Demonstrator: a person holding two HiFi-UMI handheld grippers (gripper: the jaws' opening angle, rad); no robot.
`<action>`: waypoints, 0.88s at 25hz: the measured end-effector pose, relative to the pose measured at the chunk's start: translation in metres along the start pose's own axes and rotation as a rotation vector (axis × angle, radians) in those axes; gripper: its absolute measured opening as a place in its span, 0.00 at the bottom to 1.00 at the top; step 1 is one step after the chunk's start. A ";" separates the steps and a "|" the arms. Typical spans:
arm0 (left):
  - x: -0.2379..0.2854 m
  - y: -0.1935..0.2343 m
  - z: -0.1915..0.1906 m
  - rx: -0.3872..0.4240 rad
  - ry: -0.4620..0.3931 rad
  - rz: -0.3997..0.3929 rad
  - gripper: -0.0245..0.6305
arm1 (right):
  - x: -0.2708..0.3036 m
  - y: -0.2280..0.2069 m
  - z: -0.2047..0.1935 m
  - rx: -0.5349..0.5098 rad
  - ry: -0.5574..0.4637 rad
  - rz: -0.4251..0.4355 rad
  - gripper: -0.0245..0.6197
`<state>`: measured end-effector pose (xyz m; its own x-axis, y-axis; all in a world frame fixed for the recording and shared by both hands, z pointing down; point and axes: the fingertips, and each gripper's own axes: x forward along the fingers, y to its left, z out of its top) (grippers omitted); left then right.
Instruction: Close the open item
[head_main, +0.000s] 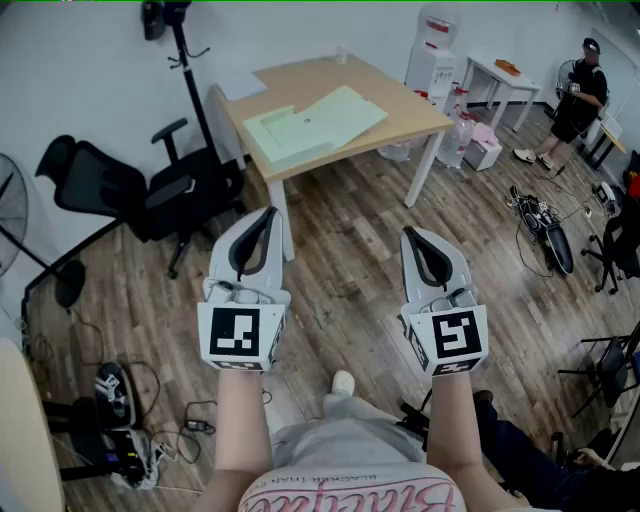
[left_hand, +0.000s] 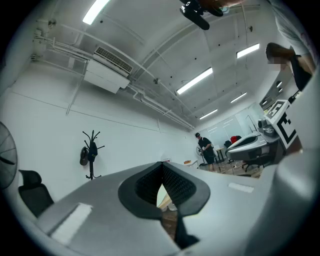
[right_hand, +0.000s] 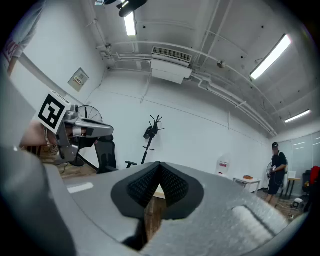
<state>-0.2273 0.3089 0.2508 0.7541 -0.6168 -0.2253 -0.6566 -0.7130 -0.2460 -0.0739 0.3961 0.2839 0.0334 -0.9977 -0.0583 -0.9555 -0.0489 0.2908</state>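
A light green folder (head_main: 312, 122) lies spread open on the wooden table (head_main: 400, 100) at the far side of the room. Both grippers hang well short of it, over the wooden floor in front of the person. My left gripper (head_main: 264, 217) is shut, its tips touching with nothing between them. My right gripper (head_main: 413, 237) is shut and empty as well. In the left gripper view the black pads (left_hand: 175, 182) meet at the tip of the left gripper (left_hand: 161, 165). The right gripper view shows the right gripper (right_hand: 159, 165) with its pads (right_hand: 172, 182) pressed together the same way.
A black office chair (head_main: 130, 185) and a coat stand (head_main: 185, 60) are left of the table. Right of it are a water dispenser (head_main: 432, 55), bottles (head_main: 458, 135), a small white table (head_main: 500, 75) and a standing person (head_main: 580, 95). Cables and gear (head_main: 120, 420) lie on the floor at lower left.
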 end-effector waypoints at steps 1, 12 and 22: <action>0.007 0.000 -0.002 0.002 0.003 -0.001 0.06 | 0.006 -0.004 -0.001 0.006 -0.003 0.001 0.04; 0.081 0.000 -0.026 0.004 0.039 0.020 0.06 | 0.069 -0.045 -0.019 0.042 -0.040 0.073 0.04; 0.134 -0.009 -0.036 -0.011 0.046 0.024 0.06 | 0.093 -0.091 -0.027 0.169 -0.105 0.094 0.04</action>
<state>-0.1200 0.2209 0.2573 0.7379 -0.6483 -0.1875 -0.6747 -0.7011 -0.2309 0.0242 0.3062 0.2781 -0.0807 -0.9869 -0.1399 -0.9888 0.0616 0.1362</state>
